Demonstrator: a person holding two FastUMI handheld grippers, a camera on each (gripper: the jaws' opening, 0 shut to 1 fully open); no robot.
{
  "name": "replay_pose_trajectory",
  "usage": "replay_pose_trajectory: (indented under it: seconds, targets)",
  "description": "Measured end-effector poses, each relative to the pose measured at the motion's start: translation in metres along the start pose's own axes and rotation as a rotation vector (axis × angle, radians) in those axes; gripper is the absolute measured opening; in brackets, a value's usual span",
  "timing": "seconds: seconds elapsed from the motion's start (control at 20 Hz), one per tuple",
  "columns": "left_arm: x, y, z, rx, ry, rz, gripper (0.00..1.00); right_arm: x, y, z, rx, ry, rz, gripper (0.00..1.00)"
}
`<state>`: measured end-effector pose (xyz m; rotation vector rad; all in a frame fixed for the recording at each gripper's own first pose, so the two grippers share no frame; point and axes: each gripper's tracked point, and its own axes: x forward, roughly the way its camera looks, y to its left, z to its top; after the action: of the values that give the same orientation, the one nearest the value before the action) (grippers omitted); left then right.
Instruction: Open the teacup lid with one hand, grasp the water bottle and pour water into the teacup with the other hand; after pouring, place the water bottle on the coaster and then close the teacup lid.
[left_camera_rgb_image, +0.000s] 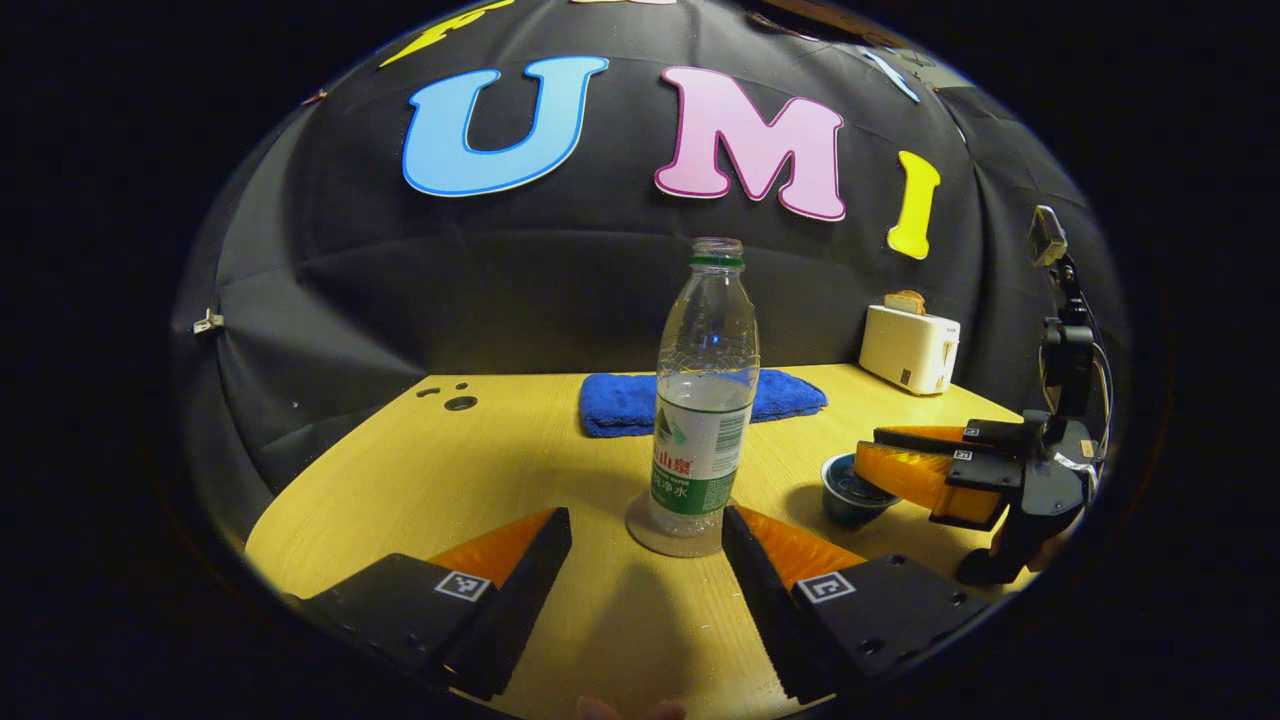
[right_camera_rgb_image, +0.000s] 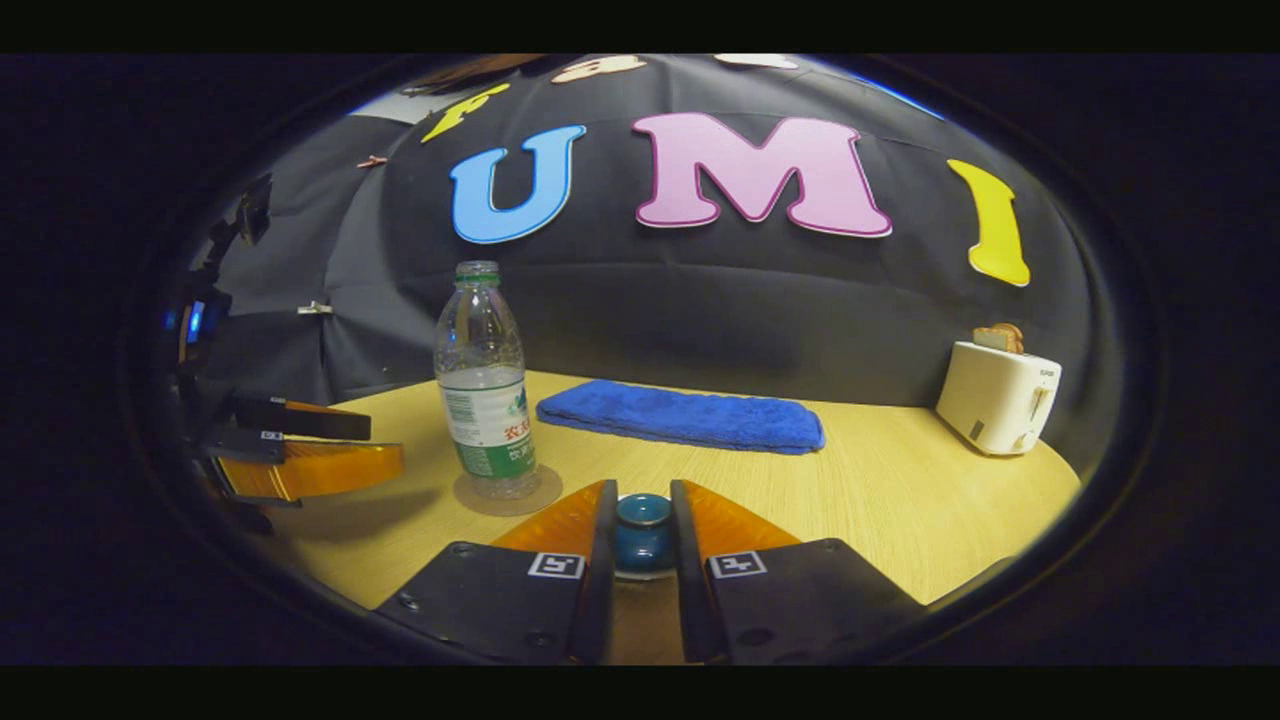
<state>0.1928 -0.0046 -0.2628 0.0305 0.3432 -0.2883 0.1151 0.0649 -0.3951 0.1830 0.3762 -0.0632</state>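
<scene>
Right tool (right_camera_rgb_image: 641, 535) pinching the lid (right_camera_rgb_image: 642, 512) just above the teacup (left_camera_rgb_image: 852, 492); left tool (left_camera_rgb_image: 645, 545) wide, bottle (left_camera_rgb_image: 704, 400) on coaster (left_camera_rgb_image: 678, 538). Lower lid straight, centred, then release

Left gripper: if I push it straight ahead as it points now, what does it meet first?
The left gripper, jaws wide open, points at the clear plastic water bottle standing on the round translucent coaster. It would probably meet the coaster's edge or the bottle's base first; depth is unclear.
</scene>
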Motion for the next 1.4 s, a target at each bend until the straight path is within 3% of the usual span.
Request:
replay_pose_trajectory:
  seconds: [0.3,0.4,0.45,0.55,0.65,0.85,0.95,1.1,1.4]
  targets:
    - [0.001,-0.001,0.006,0.016,-0.004,0.000,0.95,0.002,-0.001,-0.004,-0.007,0.012,-0.016,0.34]
    - [-0.002,-0.001,0.010,0.019,-0.006,0.005,0.95,0.002,-0.004,-0.002,0.006,0.013,-0.023,0.48]
    - [-0.004,0.000,0.014,0.022,-0.008,0.010,0.95,0.000,-0.006,0.000,0.017,0.013,-0.031,0.61]
    - [-0.010,-0.001,0.024,0.022,-0.020,0.019,0.95,-0.006,-0.010,0.012,0.046,0.003,-0.045,0.79]
    - [-0.018,-0.005,0.037,0.017,-0.034,0.028,0.95,-0.017,-0.012,0.034,0.056,-0.025,-0.056,0.86]
    - [-0.037,-0.015,0.074,-0.006,-0.058,0.049,0.95,-0.047,-0.023,0.095,0.025,-0.069,-0.076,0.91]
    - [-0.050,-0.021,0.100,-0.038,-0.072,0.054,0.95,-0.065,-0.031,0.136,0.015,-0.111,-0.093,0.98]
    - [-0.067,-0.029,0.143,-0.067,-0.102,0.051,0.95,-0.094,-0.043,0.195,-0.002,-0.168,-0.105,0.98]
    - [-0.111,-0.038,0.222,0.015,-0.185,0.064,0.95,-0.155,-0.056,0.267,-0.047,-0.208,-0.143,0.98]
